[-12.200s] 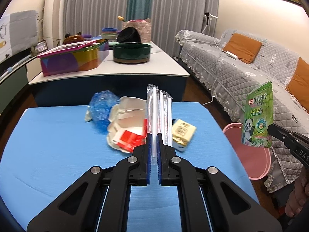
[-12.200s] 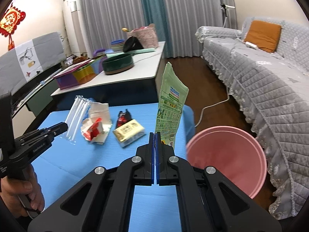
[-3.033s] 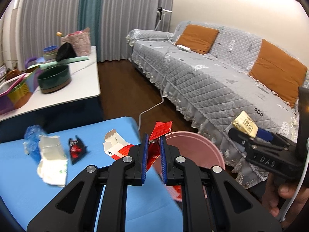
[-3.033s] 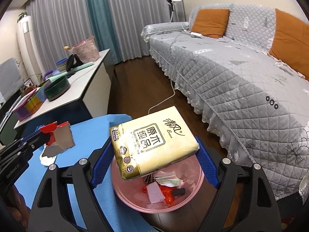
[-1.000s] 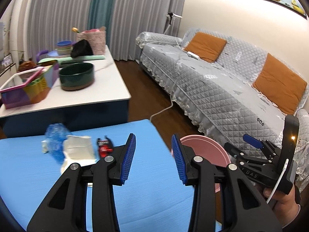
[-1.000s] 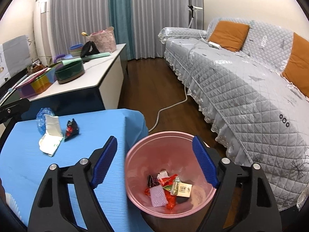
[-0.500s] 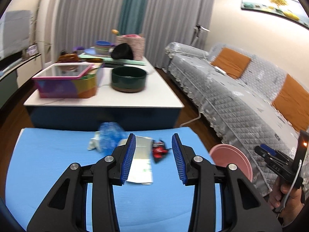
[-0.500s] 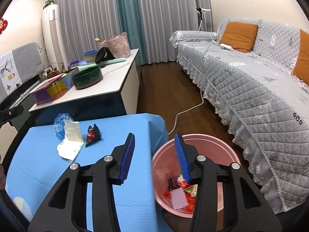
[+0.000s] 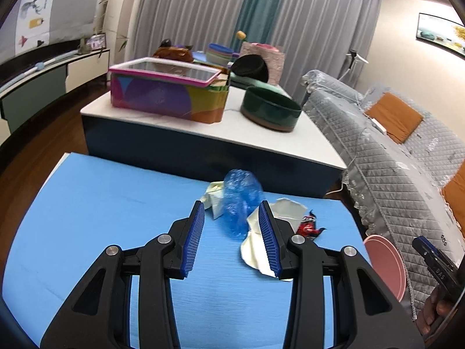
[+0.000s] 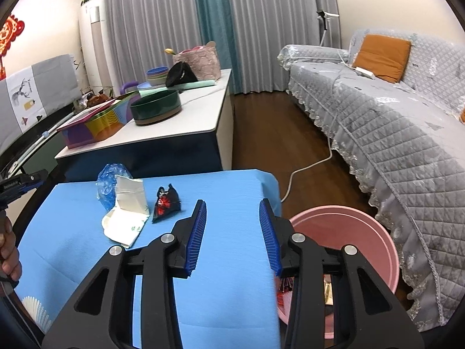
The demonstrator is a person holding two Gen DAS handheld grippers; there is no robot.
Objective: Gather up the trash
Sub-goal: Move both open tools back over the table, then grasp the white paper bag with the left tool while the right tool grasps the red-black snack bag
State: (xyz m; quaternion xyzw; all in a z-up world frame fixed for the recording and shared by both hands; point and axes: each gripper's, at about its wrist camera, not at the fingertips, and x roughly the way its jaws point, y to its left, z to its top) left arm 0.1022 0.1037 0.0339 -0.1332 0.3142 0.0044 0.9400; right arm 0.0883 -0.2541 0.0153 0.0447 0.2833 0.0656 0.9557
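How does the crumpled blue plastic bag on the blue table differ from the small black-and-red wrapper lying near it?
The blue plastic bag is translucent and puffy; the black-and-red wrapper is opaque and creased to a point. The bag is the bigger. The bag lies against the white paper carton; the wrapper lies apart, nearer the pink bin. Both lie untouched on the blue table.

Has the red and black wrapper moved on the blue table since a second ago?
No. The red and black wrapper remains just right of the white paper.
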